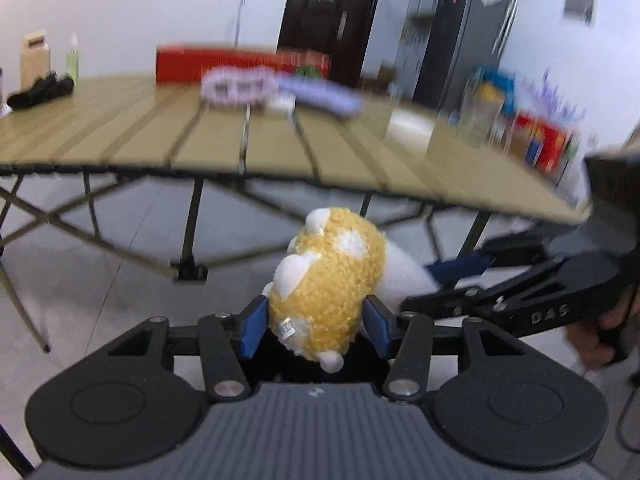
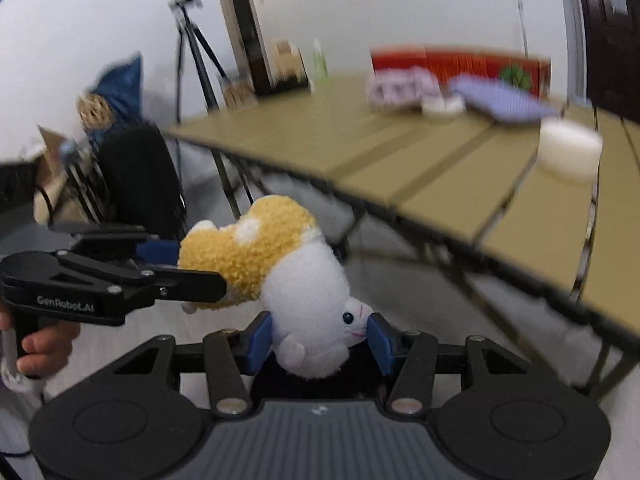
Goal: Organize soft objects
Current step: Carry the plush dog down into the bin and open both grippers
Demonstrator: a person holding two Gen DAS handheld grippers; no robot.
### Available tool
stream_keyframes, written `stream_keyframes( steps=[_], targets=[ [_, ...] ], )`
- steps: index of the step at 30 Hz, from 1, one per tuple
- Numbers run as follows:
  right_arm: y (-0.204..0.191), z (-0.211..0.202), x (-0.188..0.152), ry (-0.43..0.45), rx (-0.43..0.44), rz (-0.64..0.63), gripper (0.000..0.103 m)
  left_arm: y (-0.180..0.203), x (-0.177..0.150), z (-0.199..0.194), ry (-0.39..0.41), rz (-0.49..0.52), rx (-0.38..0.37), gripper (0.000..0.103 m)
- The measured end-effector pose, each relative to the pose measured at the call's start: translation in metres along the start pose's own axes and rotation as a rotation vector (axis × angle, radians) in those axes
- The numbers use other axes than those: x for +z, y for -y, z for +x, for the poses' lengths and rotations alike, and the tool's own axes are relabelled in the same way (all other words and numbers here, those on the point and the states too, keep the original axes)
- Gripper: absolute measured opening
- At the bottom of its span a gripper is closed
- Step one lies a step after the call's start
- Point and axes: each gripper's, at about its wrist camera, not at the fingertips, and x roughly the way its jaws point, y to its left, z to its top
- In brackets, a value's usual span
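You are holding one yellow-and-white plush toy (image 2: 288,276) in the air below the table edge (image 1: 280,176), the left gripper (image 1: 316,328) clamping its yellow end and the right gripper (image 2: 320,338) clamping its white head. If you are pulling the two apart, it may stretch or slip out. Further on the table, one lilac basket (image 1: 238,86), one purple cloth (image 1: 324,94) and one white roll (image 2: 568,152) are waiting.

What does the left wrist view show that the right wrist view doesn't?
Left only: the plush toy's yellow back with its sewn tag, and black fabric on the table's far corner. Right only: the toy's white face, a tripod and a blue cushion. Both: each tool, left and right, clamped on the toy, below the table edge.
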Motion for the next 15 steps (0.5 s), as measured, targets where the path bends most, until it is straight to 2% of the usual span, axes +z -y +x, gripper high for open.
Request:
stream_keyframes(
  steps=[1,3,6,9,15],
  targets=[
    [-0.001,0.006,-0.001,-0.035,-0.014,-0.009,0.054,0.002,-0.002,0.01,-0.04,0.014,0.021,0.057],
    [-0.005,0.021,-0.006,-0.124,-0.038,-0.05,0.063,0.008,-0.005,0.028,-0.112,0.044,0.059,0.066],
    [-0.011,0.035,-0.015,-0.203,-0.072,-0.098,0.064,0.012,-0.01,0.048,-0.197,0.086,0.09,0.067],
    [-0.009,0.034,-0.016,-0.208,-0.076,-0.086,0.064,0.012,-0.013,0.056,-0.254,0.104,0.125,0.069],
    [-0.003,0.03,-0.013,-0.198,-0.095,-0.066,0.066,0.005,-0.014,0.06,-0.294,0.086,0.176,0.073]
  ],
)
